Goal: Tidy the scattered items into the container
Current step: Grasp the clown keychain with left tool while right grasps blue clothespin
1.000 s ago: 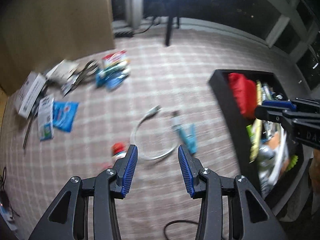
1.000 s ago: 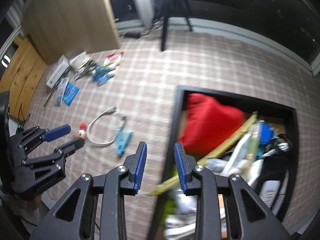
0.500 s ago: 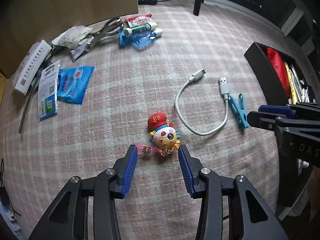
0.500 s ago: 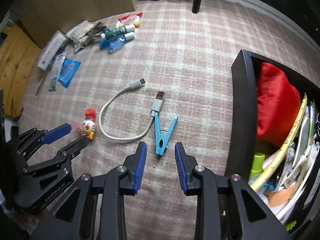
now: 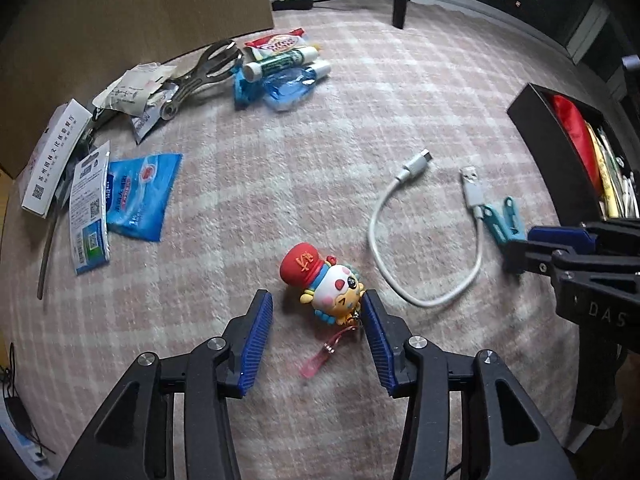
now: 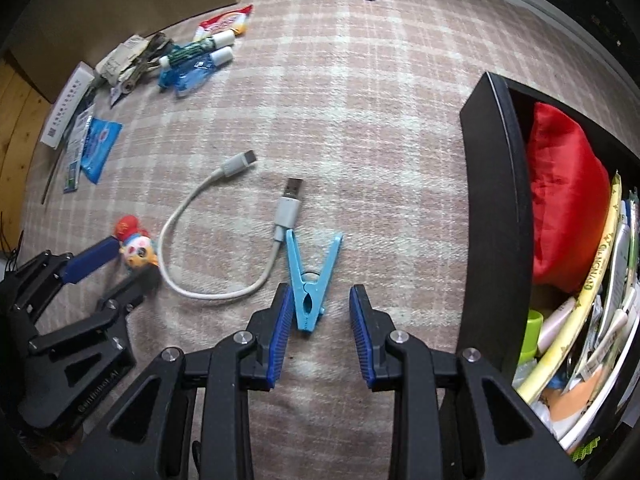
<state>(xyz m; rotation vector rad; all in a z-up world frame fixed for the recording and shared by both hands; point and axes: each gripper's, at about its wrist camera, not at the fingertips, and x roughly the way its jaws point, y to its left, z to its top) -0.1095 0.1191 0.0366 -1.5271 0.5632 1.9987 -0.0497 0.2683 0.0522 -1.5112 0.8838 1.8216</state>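
Left gripper (image 5: 318,312) points down at the plaid carpet (image 5: 360,112), jaws opening, cartoon figurine keychain (image 5: 324,286) between the pads; its right pad sits against the figurine's side, left pad clear, nothing clamped. Right gripper (image 6: 320,308) also points down, jaws apart over the blue clothespin (image 6: 310,276), whose closed end sits just by its left pad; not gripped. White USB cable (image 6: 200,276) loops between the figurine and the clothespin, its USB plug end touching the clothespin. Black container (image 6: 496,200) stands right of the clothespin, already holding a red pouch (image 6: 564,200) and assorted tubes. Blue packets, tongs and tubes lie scattered well apart by the cardboard box (image 5: 120,12).
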